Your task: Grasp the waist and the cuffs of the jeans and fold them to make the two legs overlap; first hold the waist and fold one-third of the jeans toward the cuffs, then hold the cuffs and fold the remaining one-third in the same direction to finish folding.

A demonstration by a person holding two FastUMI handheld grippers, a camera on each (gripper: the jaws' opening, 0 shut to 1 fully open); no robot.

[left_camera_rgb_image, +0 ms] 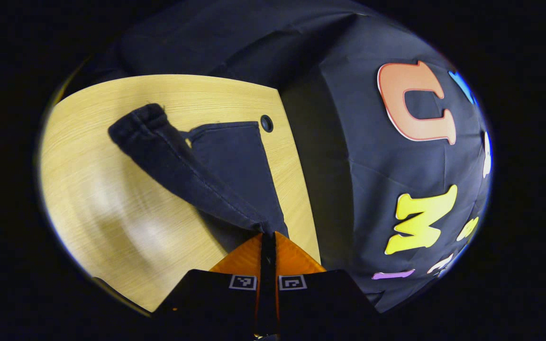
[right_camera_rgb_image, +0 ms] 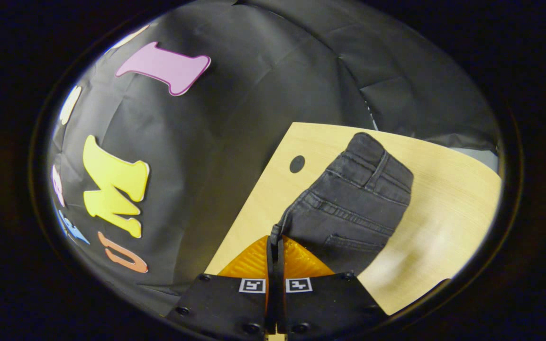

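Jeans (left_camera_rgb_image: 216, 170) are pinched at both ends right now, dark denim, lying mostly on the light wood-grain table (left_camera_rgb_image: 112, 227).

Starting at the left gripper (left_camera_rgb_image: 268, 237): its 2 fingers are squeezed together on a corner of the cuff end, and the fabric bunches into a tight point right where they meet, so the actual edge being held is buried in the pinch. From there 2 legs fan out across the table. The nearer one is a thick rolled-looking tube with a visible side seam, the other lies flatter behind it. The far end of the tube looks gathered and blurry.

Right gripper (right_camera_rgb_image: 275, 241) is likewise clamped on a corner of the waist end. Fanning out from it you can make out a belt loop, stitched seams and a pocket outline, the cloth humped up in a rounded wedge. The lower part of the waist end slips behind the gripper body.

A small round dark hole (right_camera_rgb_image: 297, 164) sits in the tabletop near its edge, just beside the denim.
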